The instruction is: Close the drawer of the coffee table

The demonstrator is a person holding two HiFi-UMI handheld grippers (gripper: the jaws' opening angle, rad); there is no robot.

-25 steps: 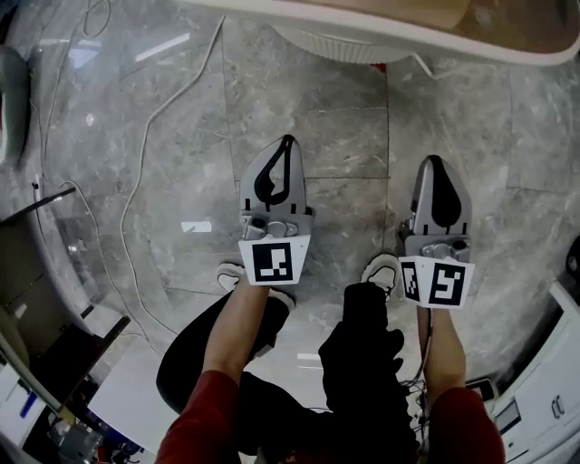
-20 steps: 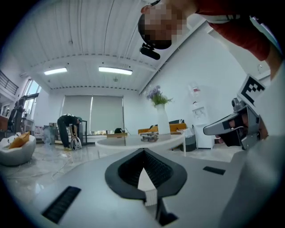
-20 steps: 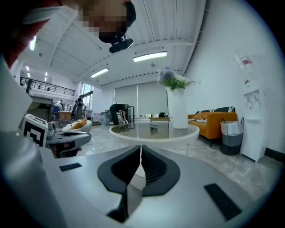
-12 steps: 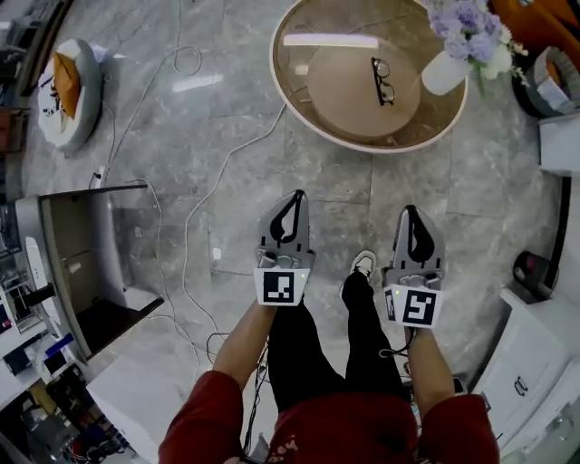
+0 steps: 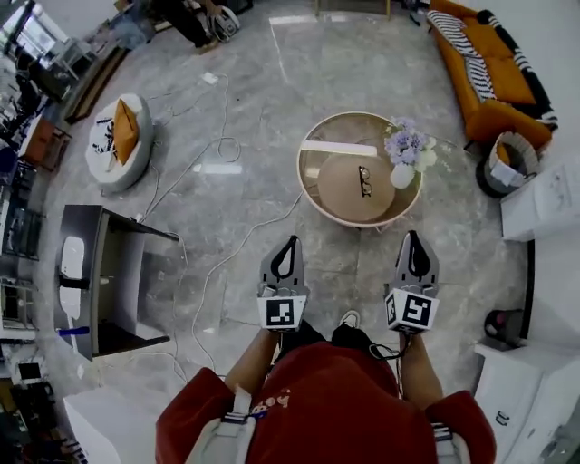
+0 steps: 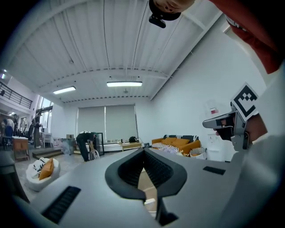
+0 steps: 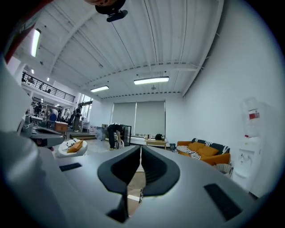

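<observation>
My left gripper (image 5: 288, 243) is level above the floor, jaws pressed together, nothing between them. The round coffee table (image 5: 313, 195) stands well ahead of both grippers, with glasses (image 5: 365, 180) and a flower vase (image 5: 404, 172) on top; I cannot make out its drawer. My right gripper (image 5: 413, 236) is level too, jaws together and empty.

The floor (image 5: 272, 82) was grey veined marble, the sofa (image 5: 500, 83) orange under a black-and-white striped throw (image 5: 456, 27), flowers (image 5: 404, 143) lilac, coffee table (image 5: 340, 195) tan, shirt (image 5: 335, 399) red.
</observation>
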